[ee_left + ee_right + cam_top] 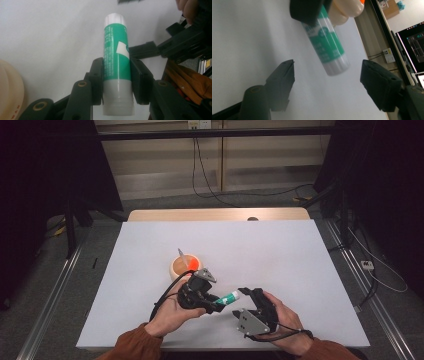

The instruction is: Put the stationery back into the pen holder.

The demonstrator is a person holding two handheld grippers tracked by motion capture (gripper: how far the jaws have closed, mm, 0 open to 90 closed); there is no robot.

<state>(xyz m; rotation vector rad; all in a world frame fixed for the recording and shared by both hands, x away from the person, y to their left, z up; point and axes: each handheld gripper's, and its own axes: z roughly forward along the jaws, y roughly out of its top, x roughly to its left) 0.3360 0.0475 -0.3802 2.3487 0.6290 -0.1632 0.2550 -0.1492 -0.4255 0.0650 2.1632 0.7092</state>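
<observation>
Green-white glue stick (229, 297), capped, held level above white table, white cap end free.

— Where does the bowl (185, 265) sit?

— On the table (300, 270), about midway between its left and right edges, a little toward the left one and nearer the near edge than the far one. A stick (182, 257) stands tilted in it.

— And the two grippers?

— Both are over the table's near half. The left gripper (216, 304) is just in front of the bowl, toward the near edge; the right gripper (246, 293) is to its right.

— What lies between them?

— A glue stick (230, 297), lying across, one end clamped between the left gripper's jaws. Its free end points right and sits in the gap between the right gripper's jaws, touching neither.
</observation>
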